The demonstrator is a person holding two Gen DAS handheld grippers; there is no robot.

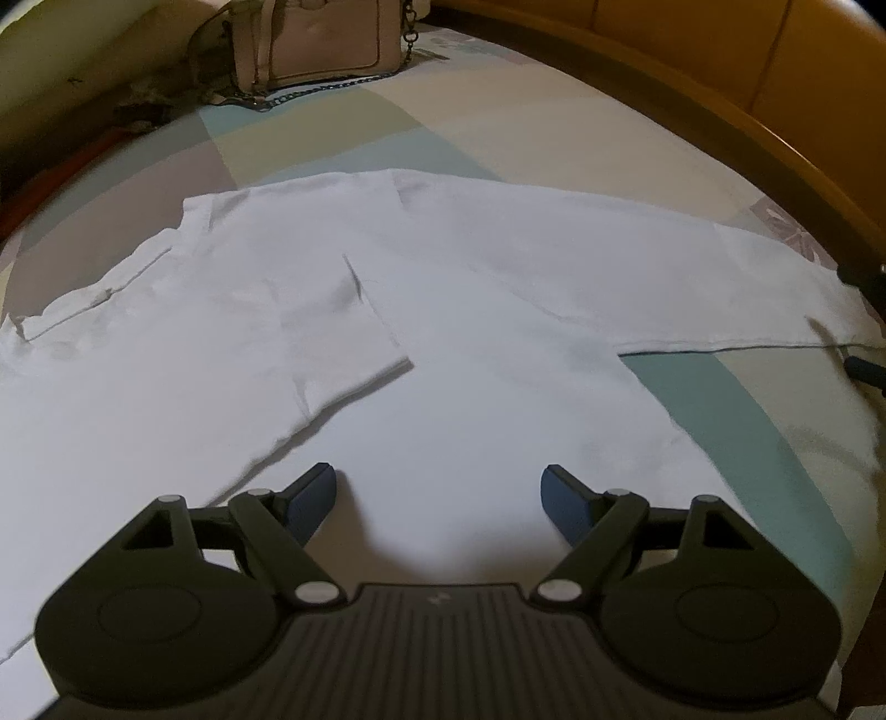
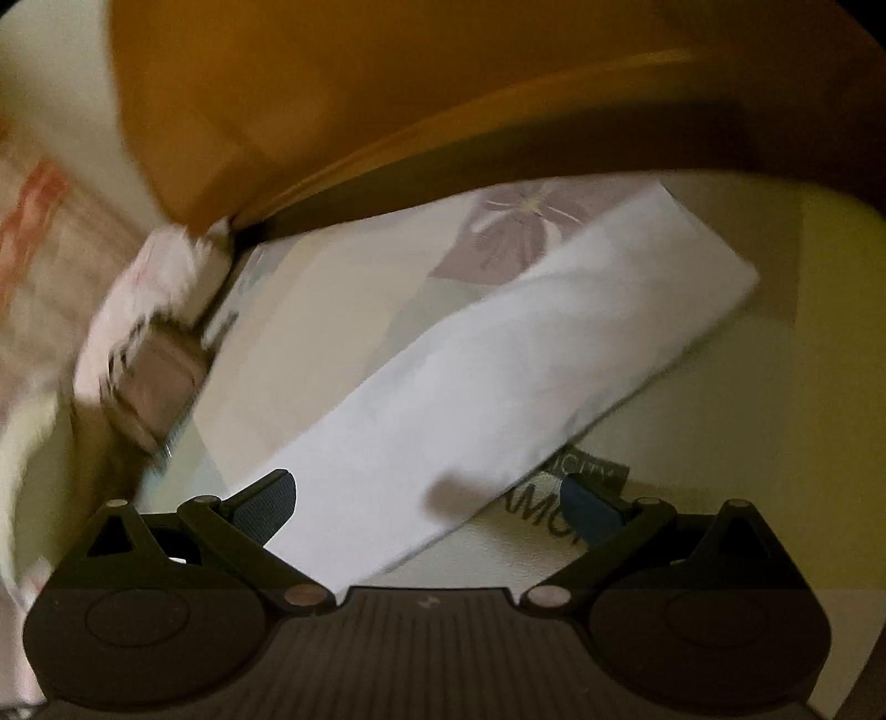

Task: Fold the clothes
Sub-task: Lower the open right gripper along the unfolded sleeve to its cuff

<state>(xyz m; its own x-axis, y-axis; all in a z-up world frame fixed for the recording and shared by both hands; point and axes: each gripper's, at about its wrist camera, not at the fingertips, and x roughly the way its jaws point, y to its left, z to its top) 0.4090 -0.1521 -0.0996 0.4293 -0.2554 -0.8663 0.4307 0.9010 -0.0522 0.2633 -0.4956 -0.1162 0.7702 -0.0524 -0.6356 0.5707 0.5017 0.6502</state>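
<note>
White shirt (image 1: pixel 443 310) beneath spread left gripper (image 1: pixel 440 493); right gripper (image 2: pixel 437 498) spread, label (image 2: pixel 576 498) partly legible.

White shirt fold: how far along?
Early. Done: the white shirt lies flat on the patchwork bedspread, one sleeve already folded across the body. In hand: nothing; the left hand-held gripper and right hand-held gripper are both open. Left: the other sleeve, still stretched out, then the body folds.

A patchwork-covered bed (image 1: pixel 498 127) carries a white garment (image 1: pixel 443 310) and a handbag (image 1: pixel 315 44).
</note>
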